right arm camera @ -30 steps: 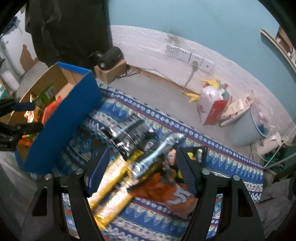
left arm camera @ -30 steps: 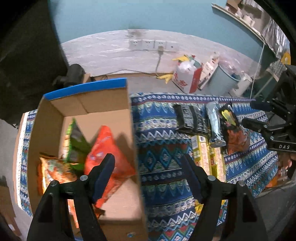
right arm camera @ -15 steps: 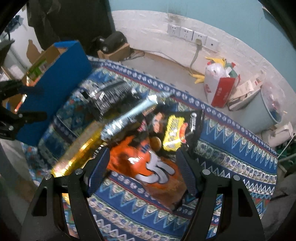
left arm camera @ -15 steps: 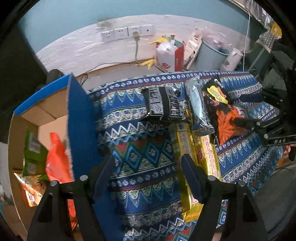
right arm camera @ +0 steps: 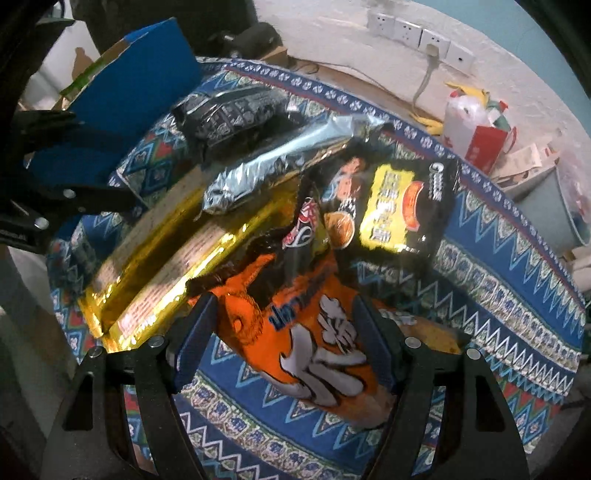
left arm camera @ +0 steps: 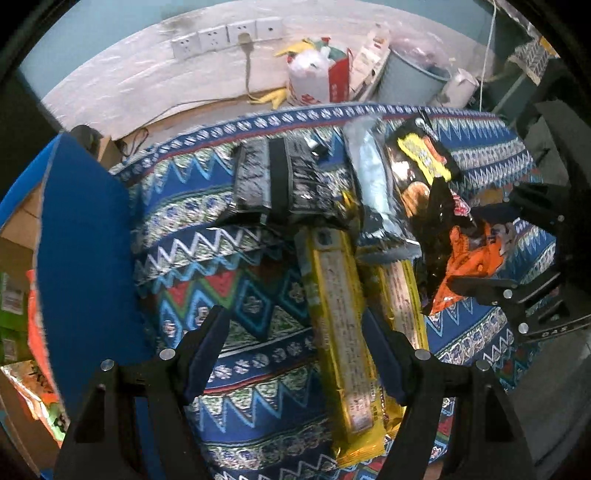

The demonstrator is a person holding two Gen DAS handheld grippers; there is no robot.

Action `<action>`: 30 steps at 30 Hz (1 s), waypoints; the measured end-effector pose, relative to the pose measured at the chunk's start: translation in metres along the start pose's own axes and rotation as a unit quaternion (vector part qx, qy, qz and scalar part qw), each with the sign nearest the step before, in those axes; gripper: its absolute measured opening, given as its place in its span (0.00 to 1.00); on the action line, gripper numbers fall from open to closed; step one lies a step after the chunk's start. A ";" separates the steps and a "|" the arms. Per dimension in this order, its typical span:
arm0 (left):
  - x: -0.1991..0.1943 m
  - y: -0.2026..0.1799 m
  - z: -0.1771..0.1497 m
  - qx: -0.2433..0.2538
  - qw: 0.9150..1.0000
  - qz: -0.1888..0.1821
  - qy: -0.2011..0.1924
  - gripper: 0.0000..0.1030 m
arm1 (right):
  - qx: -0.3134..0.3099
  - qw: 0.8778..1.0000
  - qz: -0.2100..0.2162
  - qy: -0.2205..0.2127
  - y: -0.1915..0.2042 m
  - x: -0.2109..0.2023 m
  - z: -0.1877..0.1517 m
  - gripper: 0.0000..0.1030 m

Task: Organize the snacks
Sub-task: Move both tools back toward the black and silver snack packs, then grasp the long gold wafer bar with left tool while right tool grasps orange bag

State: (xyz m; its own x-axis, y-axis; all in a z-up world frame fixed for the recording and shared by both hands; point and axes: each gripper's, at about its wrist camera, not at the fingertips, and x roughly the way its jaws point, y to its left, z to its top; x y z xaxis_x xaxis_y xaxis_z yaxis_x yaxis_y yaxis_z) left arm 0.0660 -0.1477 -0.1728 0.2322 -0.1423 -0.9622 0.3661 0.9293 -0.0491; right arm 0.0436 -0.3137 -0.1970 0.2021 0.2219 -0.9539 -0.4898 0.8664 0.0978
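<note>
While both of my tools point steeply down at the patterned cloth, I list what I see:

- Left hand-held gripper (left arm camera: pixel 291 325): jaws spread apart and gripping nothing; the nearer yellow packet lies under the gap, close to the right-side finger, and I cannot tell whether that finger touches it.
- Right hand-held gripper (right arm camera: pixel 282 319): jaws apart and released, straddling the orange bag; the pads do not appear to press on it.
- Orange bag (right arm camera: pixel 314 343): crinkled, white lettering, lying flat on the cloth at the near edge of the snack heap.
- Black-and-yellow bag (right arm camera: pixel 402 206): flat, directly beyond the orange bag and overlapping its far end.
- Two long yellow packets (left arm camera: pixel 340 325): side by side, lengthwise toward my left camera, their far ends tucked under other snacks.
- Silver packet (right arm camera: pixel 273 162): lies slantwise across the far ends of the yellow packets.
- Black packet (left arm camera: pixel 280 181): printed foil, at the far side of the heap, nearest the box.
- Cardboard box (left arm camera: pixel 81 251): blue outside, standing at the left end of the cloth; orange and green bags are visible inside it.
- Blue patterned cloth (left arm camera: pixel 221 266): covers the worktop under all loose snacks.
- Wall sockets (left arm camera: pixel 225 35): white row on the far wall, one cable plugged in.
- Red-and-white bag (left arm camera: pixel 321 81): on the floor by the wall, beside a grey bin (left arm camera: pixel 410 81).
</note>
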 end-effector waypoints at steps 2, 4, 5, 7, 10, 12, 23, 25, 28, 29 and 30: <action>0.006 -0.006 -0.001 0.005 1.000 0.001 0.008 0.73 | -0.004 1.000 -0.003 0.005 0.000 0.001 -0.003 0.71; 0.010 -0.011 -0.002 0.007 1.000 0.000 0.015 0.73 | 0.000 1.000 -0.011 0.013 -0.003 0.000 -0.004 0.71; 0.013 -0.013 -0.002 0.008 1.000 0.000 0.018 0.73 | 0.003 1.000 -0.014 0.012 -0.004 -0.002 -0.004 0.71; 0.017 -0.017 -0.002 0.009 1.000 0.000 0.024 0.73 | 0.003 1.000 -0.016 0.009 -0.006 -0.008 -0.005 0.71; 0.025 -0.023 -0.002 0.010 0.999 0.001 0.031 0.73 | -0.006 1.000 -0.013 0.008 -0.009 -0.019 -0.011 0.71; 0.030 -0.025 -0.001 0.013 0.999 0.005 0.036 0.73 | -0.017 1.000 -0.018 0.008 -0.010 -0.024 -0.017 0.71; 0.047 -0.027 -0.012 0.036 0.999 0.012 0.035 0.74 | -0.065 0.994 -0.073 0.043 -0.005 -0.007 -0.037 0.71; 0.048 -0.027 -0.014 0.043 0.998 0.019 0.030 0.68 | -0.065 0.992 -0.087 0.055 -0.006 0.001 -0.039 0.71; 0.047 -0.025 -0.015 0.047 0.998 0.002 0.031 0.48 | -0.049 0.992 -0.090 0.073 -0.013 0.011 -0.041 0.71; 0.045 -0.029 -0.013 0.047 0.998 -0.002 0.034 0.38 | -0.037 0.992 -0.089 0.080 -0.016 0.014 -0.043 0.70; 0.043 -0.031 -0.014 0.049 0.998 0.001 0.036 0.37 | -0.024 0.992 -0.090 0.087 -0.020 0.017 -0.044 0.64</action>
State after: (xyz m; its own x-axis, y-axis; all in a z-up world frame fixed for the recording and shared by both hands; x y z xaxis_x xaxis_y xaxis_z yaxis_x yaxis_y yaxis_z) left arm 0.0524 -0.1776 -0.2168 0.1690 -0.1128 -0.9792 0.4531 0.8911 -0.0244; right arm 0.0192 -0.3467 -0.2275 0.1432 -0.0185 -0.9895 -0.4997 0.8617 -0.0884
